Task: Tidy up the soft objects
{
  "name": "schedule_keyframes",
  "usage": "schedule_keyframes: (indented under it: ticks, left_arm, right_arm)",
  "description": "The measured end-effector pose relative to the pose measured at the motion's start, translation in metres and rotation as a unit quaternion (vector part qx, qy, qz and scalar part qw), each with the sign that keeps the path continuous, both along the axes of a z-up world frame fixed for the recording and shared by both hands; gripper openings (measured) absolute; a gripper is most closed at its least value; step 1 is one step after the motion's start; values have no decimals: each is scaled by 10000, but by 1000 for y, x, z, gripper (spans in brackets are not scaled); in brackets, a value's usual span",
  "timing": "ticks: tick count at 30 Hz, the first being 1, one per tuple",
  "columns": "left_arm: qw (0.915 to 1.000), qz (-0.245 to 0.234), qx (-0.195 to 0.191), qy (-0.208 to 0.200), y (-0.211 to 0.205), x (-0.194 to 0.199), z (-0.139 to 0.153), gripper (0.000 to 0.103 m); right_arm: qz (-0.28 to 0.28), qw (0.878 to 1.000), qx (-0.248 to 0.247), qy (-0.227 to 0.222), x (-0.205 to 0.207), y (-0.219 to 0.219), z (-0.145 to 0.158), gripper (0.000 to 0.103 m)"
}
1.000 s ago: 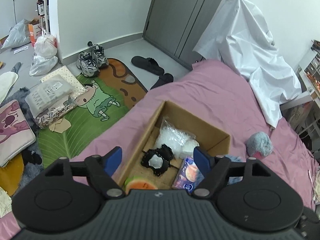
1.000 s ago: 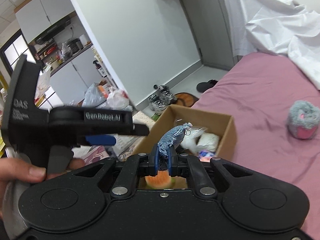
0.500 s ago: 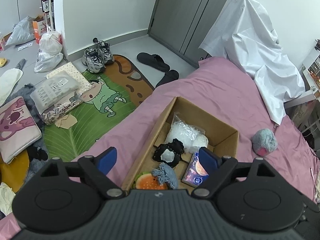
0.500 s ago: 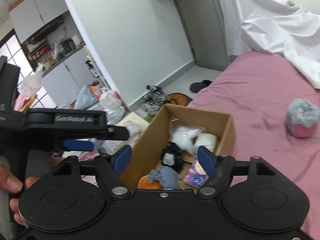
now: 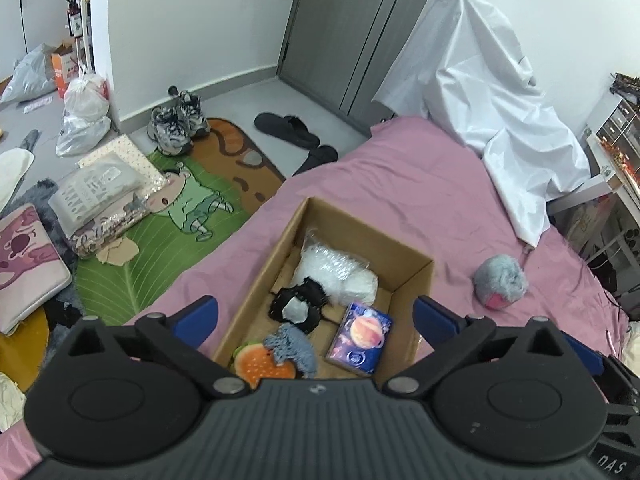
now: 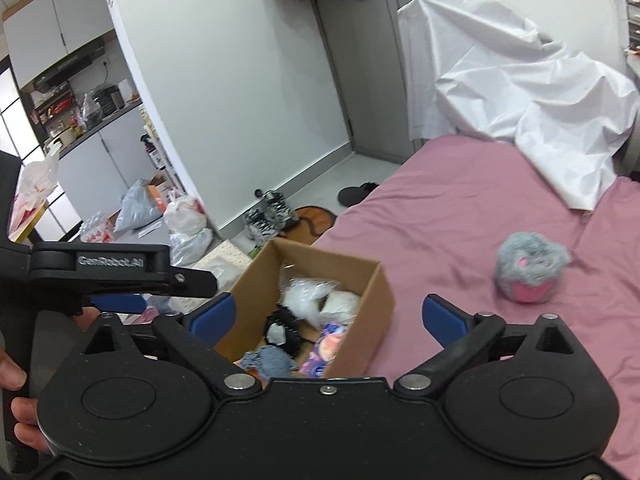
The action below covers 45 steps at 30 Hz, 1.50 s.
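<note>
A cardboard box [image 5: 412, 276] sits on the pink bed [image 5: 400, 192]. Inside lie a blue denim scrunchie [image 5: 292, 346], an orange watermelon-like toy [image 5: 256, 366], a black lace piece [image 5: 300, 306], a clear plastic bag [image 5: 326, 266], a white pad [image 5: 360, 284] and a planet-print packet [image 5: 360, 338]. A grey and pink fluffy toy [image 5: 500, 282] lies on the bed right of the box. My left gripper [image 5: 316, 314] is open and empty above the box. My right gripper [image 6: 328, 314] is open and empty above the box [image 6: 376, 292]; the fluffy toy [image 6: 532, 266] is to its right.
A white sheet [image 5: 480, 112] covers something at the bed's far end. On the floor left of the bed lie a green cartoon mat [image 5: 160, 220], sneakers [image 5: 176, 124], slippers [image 5: 288, 128], plastic bags [image 5: 84, 112] and cushions [image 5: 24, 264].
My right gripper opened and let go of the denim scrunchie, which now lies in the box on the watermelon toy. Both grippers have pulled back and up a little.
</note>
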<state>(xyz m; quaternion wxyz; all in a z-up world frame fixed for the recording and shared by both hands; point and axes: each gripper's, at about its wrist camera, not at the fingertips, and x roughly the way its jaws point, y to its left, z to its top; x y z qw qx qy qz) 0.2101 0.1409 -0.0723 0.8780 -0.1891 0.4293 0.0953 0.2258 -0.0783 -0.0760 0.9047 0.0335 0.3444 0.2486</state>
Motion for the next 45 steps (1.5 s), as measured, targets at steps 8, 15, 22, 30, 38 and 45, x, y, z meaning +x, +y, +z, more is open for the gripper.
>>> schedule_keyframes:
  ticks: [8, 15, 22, 30, 38, 45]
  left_arm:
    - [9996, -1, 73, -283, -21, -1, 15, 103]
    - [9992, -177, 132, -334, -44, 2, 23, 103]
    - [9991, -238, 240, -274, -60, 4, 27, 103]
    - [9988, -318, 338, -125, -77, 7, 30, 103]
    - [9988, -325, 375, -46, -89, 11, 35, 103]
    - [9982, -338, 487, -111, -102, 20, 42, 103]
  right_arm:
    - [-228, 9996, 97, -120, 3, -30, 11, 103]
    - [-296, 9994, 101, -163, 5, -54, 16, 103]
    - [-348, 9992, 87, -153, 8, -70, 16, 103]
    - [-360, 9989, 211, -191, 16, -89, 21, 103]
    - [-506, 9981, 354, -74, 29, -104, 19, 103]
    - [-589, 9970, 503, 15, 45, -124, 27, 103]
